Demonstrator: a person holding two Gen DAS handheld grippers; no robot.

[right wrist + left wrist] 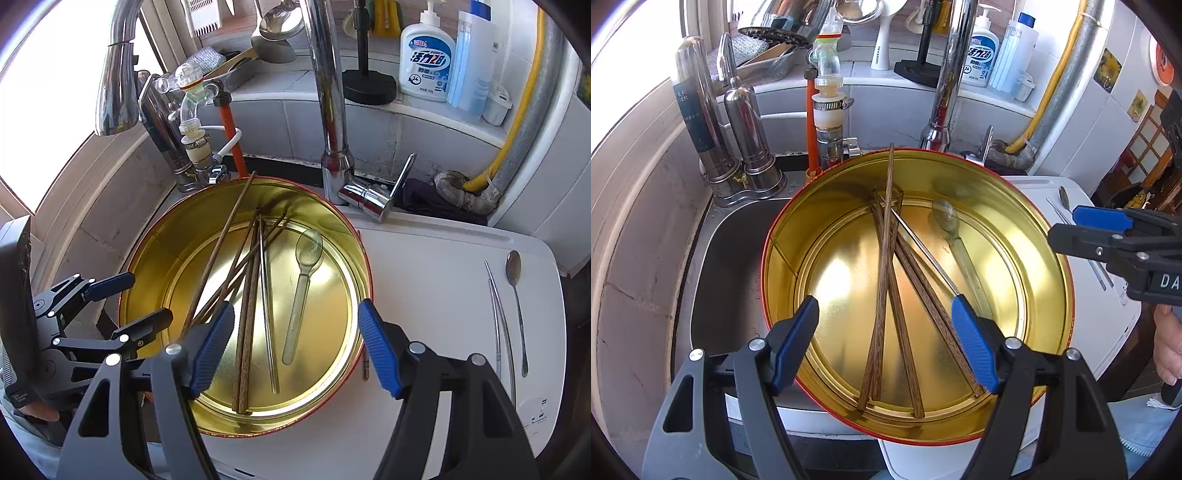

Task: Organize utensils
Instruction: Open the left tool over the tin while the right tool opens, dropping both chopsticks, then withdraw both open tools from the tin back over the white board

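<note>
A round gold tin (768, 258) (155, 258) with a red outside holds several wooden chopsticks (882, 277) (247, 314), a metal chopstick (923, 254) (268, 314) and a clear plastic spoon (945, 218) (308, 251). My left gripper (884, 314) (149, 297) hangs open over the tin's near side, with nothing between its fingers. My right gripper (295, 310) (1063, 226) is open too, above the tin's right rim, gripping nothing. On the white board (424, 277), a metal spoon (515, 295) and metal chopsticks (496, 321) lie side by side.
The tin rests partly over a steel sink (731, 258). A chrome faucet (332, 110) rises behind it. Soap bottles (426, 55) line the back ledge, and pipes run down the right corner. One metal stick end (365, 365) shows beside the tin.
</note>
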